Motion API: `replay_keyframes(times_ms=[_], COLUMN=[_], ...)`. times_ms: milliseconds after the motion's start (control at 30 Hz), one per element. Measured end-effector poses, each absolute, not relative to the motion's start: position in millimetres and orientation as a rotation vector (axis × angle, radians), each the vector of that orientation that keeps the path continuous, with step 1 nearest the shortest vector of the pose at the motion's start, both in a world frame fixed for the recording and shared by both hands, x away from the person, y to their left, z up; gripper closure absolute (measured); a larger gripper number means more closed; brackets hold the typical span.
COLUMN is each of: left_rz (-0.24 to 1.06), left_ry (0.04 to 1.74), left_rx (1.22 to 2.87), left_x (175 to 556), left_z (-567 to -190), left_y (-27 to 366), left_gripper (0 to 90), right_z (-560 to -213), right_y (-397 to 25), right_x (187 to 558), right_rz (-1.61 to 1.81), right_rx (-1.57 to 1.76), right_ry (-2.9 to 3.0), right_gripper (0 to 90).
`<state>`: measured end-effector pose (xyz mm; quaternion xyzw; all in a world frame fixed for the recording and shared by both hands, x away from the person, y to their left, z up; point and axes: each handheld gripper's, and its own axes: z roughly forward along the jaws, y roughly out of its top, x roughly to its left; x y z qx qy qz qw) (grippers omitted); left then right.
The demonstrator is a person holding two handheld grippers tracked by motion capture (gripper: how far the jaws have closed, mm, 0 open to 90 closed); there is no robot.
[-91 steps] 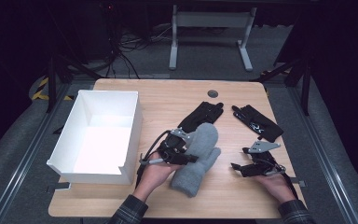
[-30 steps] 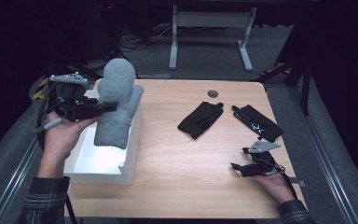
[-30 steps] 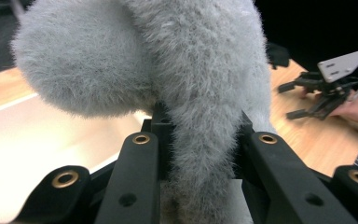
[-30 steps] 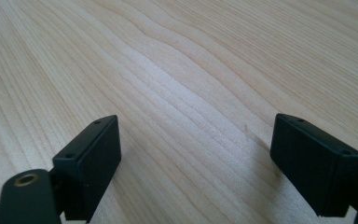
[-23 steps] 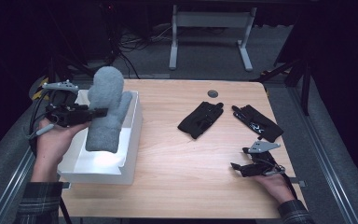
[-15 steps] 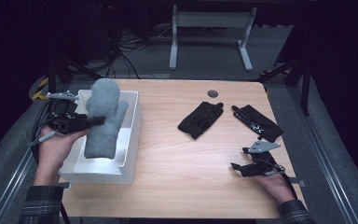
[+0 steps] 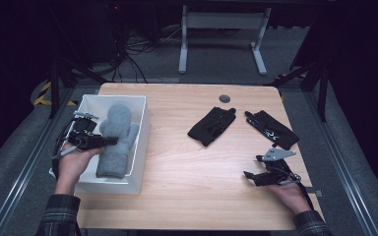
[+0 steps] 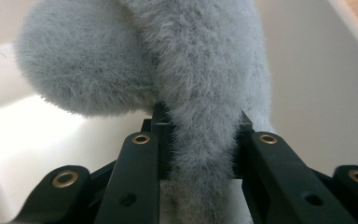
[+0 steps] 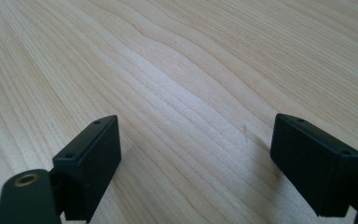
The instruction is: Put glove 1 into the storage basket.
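A fluffy grey mitten [image 7: 115, 139] lies lengthwise inside the white box [image 7: 141, 129] at the table's left. My left gripper [image 7: 109, 141] reaches in over the box's left wall and is shut on the mitten's edge; in the left gripper view the grey mitten [image 8: 200, 84] is pinched between both black jaws of that gripper [image 8: 200, 140]. Two black gloves lie on the wood, one [image 7: 211, 125] near the middle and one [image 7: 270, 129] to its right. My right gripper [image 7: 250, 176] rests low at the table's front right, open over bare wood [image 9: 186, 107], with nothing between its fingers [image 9: 93, 154].
A small dark round disc [image 7: 224, 98] sits near the table's far edge. Bare tabletop [image 7: 197, 167] stretches between the box and the right hand. Metal rails run along both sides of the table, and a stand's legs and cables are on the floor behind.
The left gripper has carried the grey mitten from the table's middle over to the white box and lowered it inside. The right gripper has stayed in place.
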<state>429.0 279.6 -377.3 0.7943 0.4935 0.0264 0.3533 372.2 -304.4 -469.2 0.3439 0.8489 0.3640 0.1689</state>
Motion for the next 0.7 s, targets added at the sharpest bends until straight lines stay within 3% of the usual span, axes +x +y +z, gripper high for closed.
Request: replay_keyframes(times_ms=[233, 433, 600, 700], left_rz=[0.034, 0.029, 0.082, 0.182], left_ry=[1.333, 1.406, 1.436, 1.455], left_rx=[2.067, 2.064, 2.024, 2.039], left_x=[443.2, 448.7, 446.5, 444.0], left_z=[-400.9, -418.9, -417.0, -406.8], left_y=[282.9, 288.4, 290.4, 283.7], left_gripper=[71.7, 63.4, 43.7, 32.6], right_z=[-469.3, -469.3, -469.2, -469.2], right_y=[-304.3, -304.3, -304.2, -304.3], right_x=[372.3, 372.3, 372.2, 372.3], right_rz=[1.034, 1.034, 1.034, 1.034], right_rx=[0.979, 0.979, 0.98, 0.979], right_ry=[2.412, 2.412, 2.412, 2.412], right_gripper=[16.7, 16.7, 16.7, 16.7])
